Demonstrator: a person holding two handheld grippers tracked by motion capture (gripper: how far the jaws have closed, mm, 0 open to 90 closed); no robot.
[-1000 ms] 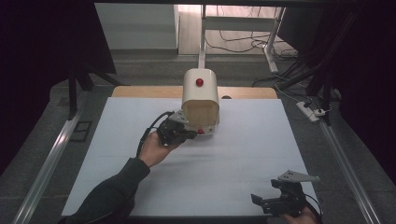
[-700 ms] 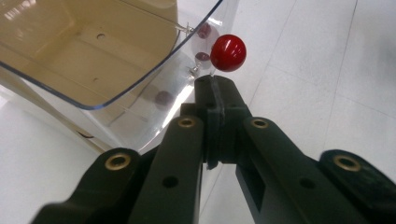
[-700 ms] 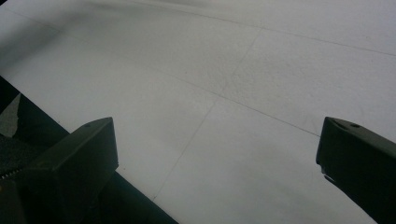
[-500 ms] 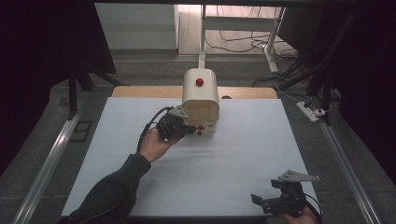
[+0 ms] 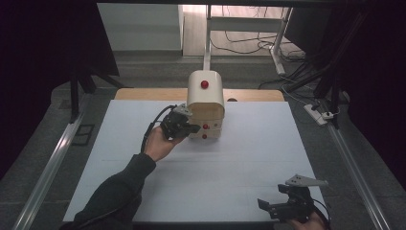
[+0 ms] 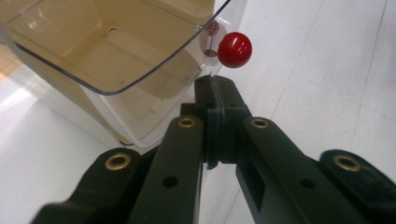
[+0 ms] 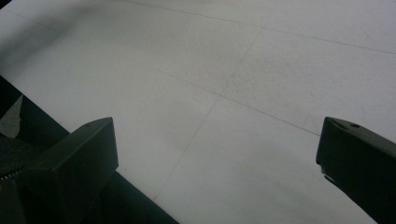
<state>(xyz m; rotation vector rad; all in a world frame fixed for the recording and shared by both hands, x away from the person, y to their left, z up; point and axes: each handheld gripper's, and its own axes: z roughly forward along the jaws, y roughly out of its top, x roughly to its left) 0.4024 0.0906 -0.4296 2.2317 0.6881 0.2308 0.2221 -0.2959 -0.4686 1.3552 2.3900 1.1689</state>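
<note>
A cream drawer cabinet (image 5: 206, 98) with red knobs stands at the back middle of the white table (image 5: 239, 158). My left gripper (image 5: 191, 128) is at its lower left front, held by a hand. Its jaws are shut, and the tips (image 6: 215, 91) sit just under a red knob (image 6: 234, 49) against the clear front of a drawer (image 6: 107, 51) that stands partly out. Whether they pinch the clear edge I cannot tell. My right gripper (image 5: 280, 206) rests at the near right edge of the table, jaws open and nothing between its fingers (image 7: 79, 154).
Two more red knobs (image 5: 205, 131) mark the lower drawers, and one (image 5: 205, 84) sits on the cabinet's rounded top. A wooden board edge (image 5: 143, 94) shows behind the white sheet. Metal rails (image 5: 45, 172) run along both table sides. Cables and a power strip (image 5: 321, 115) lie on the floor beyond.
My left hand and gripper have shifted a little away from me and closer to the cabinet's front. The right gripper has stayed still.
</note>
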